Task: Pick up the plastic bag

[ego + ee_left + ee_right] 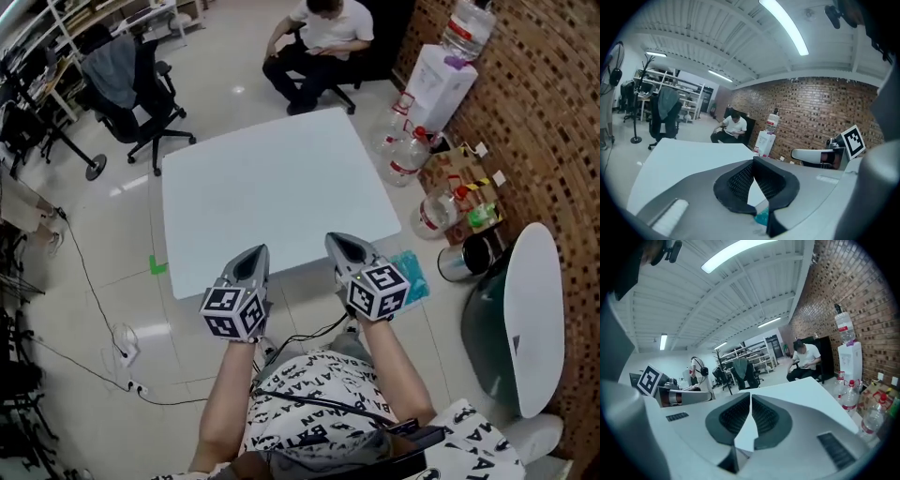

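Left gripper (260,253) and right gripper (335,241) hang closed, empty, at the table's (281,178) near edge. The plastic bag (412,275) beside its right corner may get pushed, not pinched.

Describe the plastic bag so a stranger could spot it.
Find the big white table. On the floor off its near right corner, beside the right gripper, lies the plastic bag. It alone is teal; the nearby bottles are clear.
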Demonstrator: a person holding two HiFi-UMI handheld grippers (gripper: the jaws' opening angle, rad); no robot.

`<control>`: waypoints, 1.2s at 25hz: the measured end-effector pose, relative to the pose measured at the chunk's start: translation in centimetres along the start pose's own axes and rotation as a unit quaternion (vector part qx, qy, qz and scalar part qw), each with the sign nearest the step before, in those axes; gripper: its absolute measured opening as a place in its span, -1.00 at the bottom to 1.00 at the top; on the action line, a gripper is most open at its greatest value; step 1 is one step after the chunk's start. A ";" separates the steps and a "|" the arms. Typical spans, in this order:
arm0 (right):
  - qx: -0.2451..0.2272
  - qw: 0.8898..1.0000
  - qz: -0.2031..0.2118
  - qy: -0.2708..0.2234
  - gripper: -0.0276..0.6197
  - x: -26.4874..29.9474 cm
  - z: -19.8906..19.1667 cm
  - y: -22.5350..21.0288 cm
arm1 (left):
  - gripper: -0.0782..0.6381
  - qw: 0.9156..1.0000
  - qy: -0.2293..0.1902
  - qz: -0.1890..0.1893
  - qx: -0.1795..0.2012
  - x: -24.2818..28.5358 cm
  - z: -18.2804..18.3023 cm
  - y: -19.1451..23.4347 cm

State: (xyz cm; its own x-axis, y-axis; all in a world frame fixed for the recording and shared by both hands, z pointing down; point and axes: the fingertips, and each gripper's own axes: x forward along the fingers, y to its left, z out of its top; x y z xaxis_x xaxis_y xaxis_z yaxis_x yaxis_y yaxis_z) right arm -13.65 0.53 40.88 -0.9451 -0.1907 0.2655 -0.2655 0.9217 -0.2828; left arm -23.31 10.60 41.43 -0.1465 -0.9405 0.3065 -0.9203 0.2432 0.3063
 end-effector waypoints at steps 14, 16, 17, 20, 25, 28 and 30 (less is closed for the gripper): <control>0.115 0.984 -0.137 0.023 -0.17 -11.5 -8.3 -16.8 | -0.78 0.971 0.141 -0.180 0.069 13.2 -9.8 -18.4; 0.128 0.978 -0.159 0.034 -0.05 -13.3 -10.5 -19.9 | -0.78 0.964 0.156 -0.201 0.074 15.1 -12.1 -21.1; 0.133 0.976 -0.169 0.040 -0.05 -14.1 -11.7 -21.6 | -0.78 0.961 0.164 -0.210 0.075 16.1 -13.3 -22.3; 0.156 0.965 -0.202 0.066 -0.04 -16.2 -16.1 -26.4 | -0.78 0.950 0.200 -0.230 0.075 18.7 -17.8 -25.3; 0.196 0.944 -0.238 0.114 -0.04 -18.5 -25.3 -33.7 | -0.78 0.932 0.256 -0.249 0.067 23.6 -26.7 -29.0; 0.224 0.932 -0.251 0.138 -0.04 -19.2 -31.1 -37.0 | -0.78 0.922 0.289 -0.250 0.058 26.6 -32.1 -30.1; 0.247 0.921 -0.262 0.148 -0.04 -19.4 -34.8 -39.3 | -0.78 0.917 0.307 -0.249 0.057 28.8 -35.4 -30.6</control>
State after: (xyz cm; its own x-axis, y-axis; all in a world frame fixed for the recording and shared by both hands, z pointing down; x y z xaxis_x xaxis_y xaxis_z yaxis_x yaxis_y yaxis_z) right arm 21.74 -20.28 78.97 -0.5884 -0.3975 0.7041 -0.7939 0.4492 -0.4098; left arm 13.51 -15.57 72.78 0.5017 -0.6095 0.6139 -0.8547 -0.2400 0.4602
